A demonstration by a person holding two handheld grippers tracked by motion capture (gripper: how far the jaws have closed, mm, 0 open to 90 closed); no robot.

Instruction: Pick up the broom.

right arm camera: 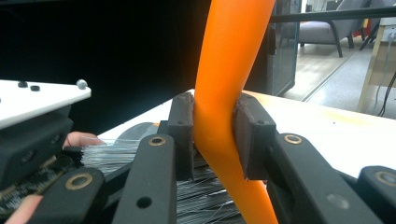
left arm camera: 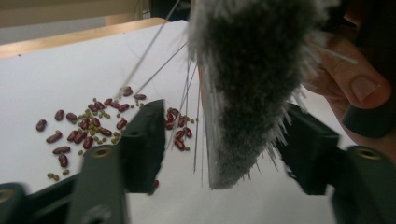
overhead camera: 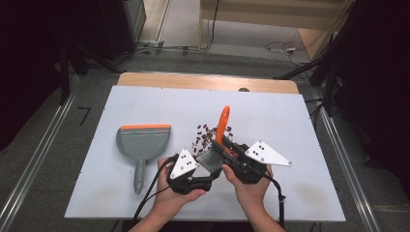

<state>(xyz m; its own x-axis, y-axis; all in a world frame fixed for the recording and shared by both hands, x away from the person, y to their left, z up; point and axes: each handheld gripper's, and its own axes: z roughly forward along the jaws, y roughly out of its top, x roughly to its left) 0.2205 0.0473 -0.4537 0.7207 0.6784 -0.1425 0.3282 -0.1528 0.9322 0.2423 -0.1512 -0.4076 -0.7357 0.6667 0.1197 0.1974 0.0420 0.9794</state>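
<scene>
A brush with an orange handle (overhead camera: 223, 121) and grey bristles (overhead camera: 211, 160) is held tilted above the white board (overhead camera: 280, 116). My right gripper (overhead camera: 226, 144) is shut on the orange handle (right arm camera: 233, 46), pads pressed on both sides (right arm camera: 215, 135). My left gripper (overhead camera: 209, 170) has the bristles (left arm camera: 252, 70) hanging between its jaws (left arm camera: 224, 135); the left pad stands apart from them and the right pad sits at their edge. Red and small green beans (overhead camera: 205, 135) lie scattered just beyond the brush (left arm camera: 93, 121). A grey dustpan with an orange lip (overhead camera: 143, 144) lies flat to the left.
The board rests on a wooden table whose far edge (overhead camera: 208, 81) shows behind it. Metal rails (overhead camera: 34, 159) run along both sides on the floor. The person's right thumb (left arm camera: 359, 84) is close to the bristles. Cables trail from both grippers toward the near edge.
</scene>
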